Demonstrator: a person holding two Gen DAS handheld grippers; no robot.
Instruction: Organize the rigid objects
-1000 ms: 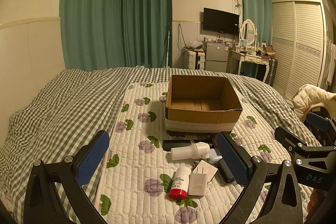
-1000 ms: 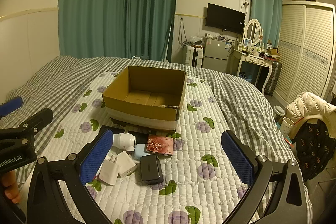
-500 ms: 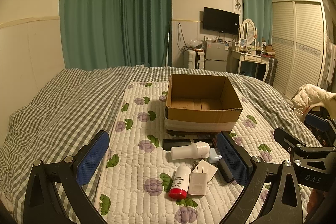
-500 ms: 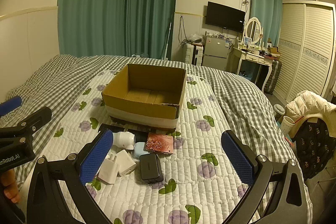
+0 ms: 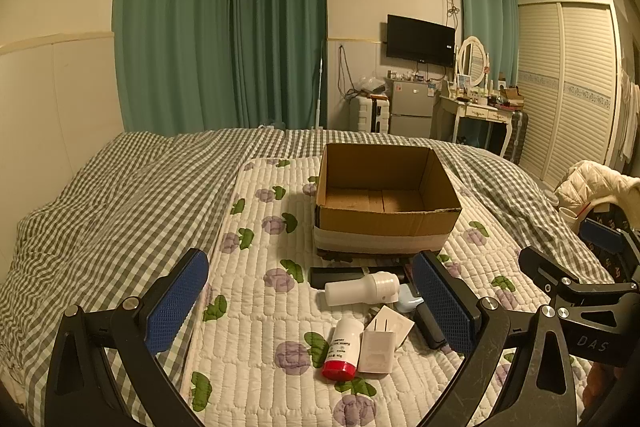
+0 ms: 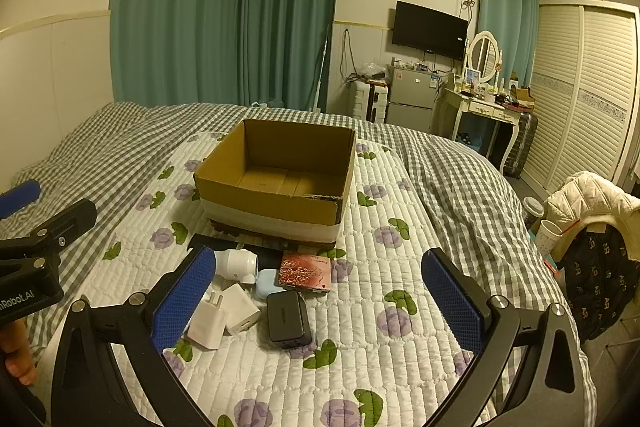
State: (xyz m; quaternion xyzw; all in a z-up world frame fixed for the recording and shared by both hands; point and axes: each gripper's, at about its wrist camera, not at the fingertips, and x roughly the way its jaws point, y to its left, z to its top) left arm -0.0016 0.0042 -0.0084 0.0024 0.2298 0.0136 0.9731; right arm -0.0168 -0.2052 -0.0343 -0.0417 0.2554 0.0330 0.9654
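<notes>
Left wrist view: almost nothing has changed over the last second; the left hand-held gripper (image 5: 310, 299) still hovers low over the white quilted mat with purple flowers (image 5: 256, 343), its blue pads wide apart and empty, so no grasp has begun. Nearest it lie the white bottle with a red cap (image 5: 341, 351) and a white plug charger (image 5: 377, 347), touching side by side, with a second white adapter (image 5: 394, 321) just behind. Beyond them a white cylindrical container (image 5: 362, 293) lies on its side in front of a flat black bar (image 5: 338, 273). The right hand-held gripper (image 6: 320, 301) has likewise barely shifted, its fingers spread and holding nothing, above a black rectangular power brick (image 6: 288, 319), a small pale blue case (image 6: 267, 282) and a red rose-patterned card holder (image 6: 306, 271). Farther on, the open brown cardboard box (image 5: 386, 201) sits on the bed with nothing visible inside, so by my judgement the sorting is yet to start.
</notes>
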